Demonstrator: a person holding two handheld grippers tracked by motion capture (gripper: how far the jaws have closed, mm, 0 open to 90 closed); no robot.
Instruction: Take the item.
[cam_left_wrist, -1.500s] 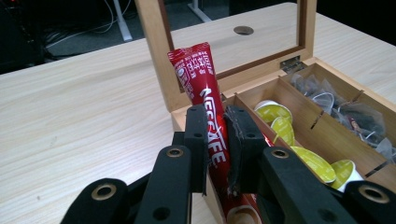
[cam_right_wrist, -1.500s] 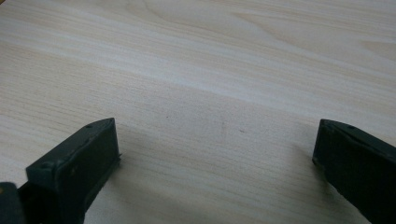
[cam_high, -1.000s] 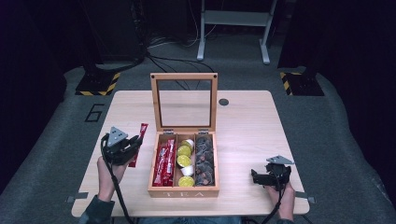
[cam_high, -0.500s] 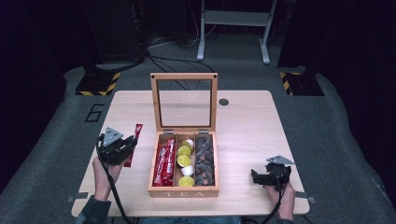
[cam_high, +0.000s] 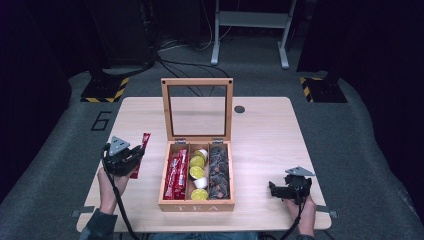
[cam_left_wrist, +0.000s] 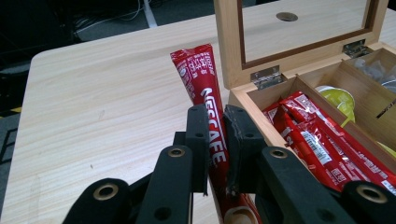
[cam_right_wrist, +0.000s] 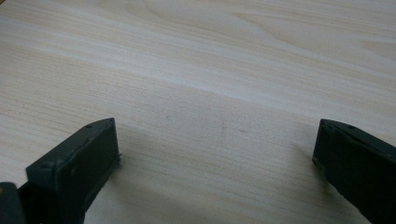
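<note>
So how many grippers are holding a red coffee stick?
1. The left gripper is shut on a red stick beside the wooden box. The right gripper is open over bare table.

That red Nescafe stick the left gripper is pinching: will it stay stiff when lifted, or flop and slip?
The red stick sachet is long, thin and pinched partway along by the left gripper, so its free end would probably droop slightly. Its wrapper looks glossy, so it could slide between the fingers if the squeeze is light. It is likely very light, and not apt to roll, being flattish.
</note>
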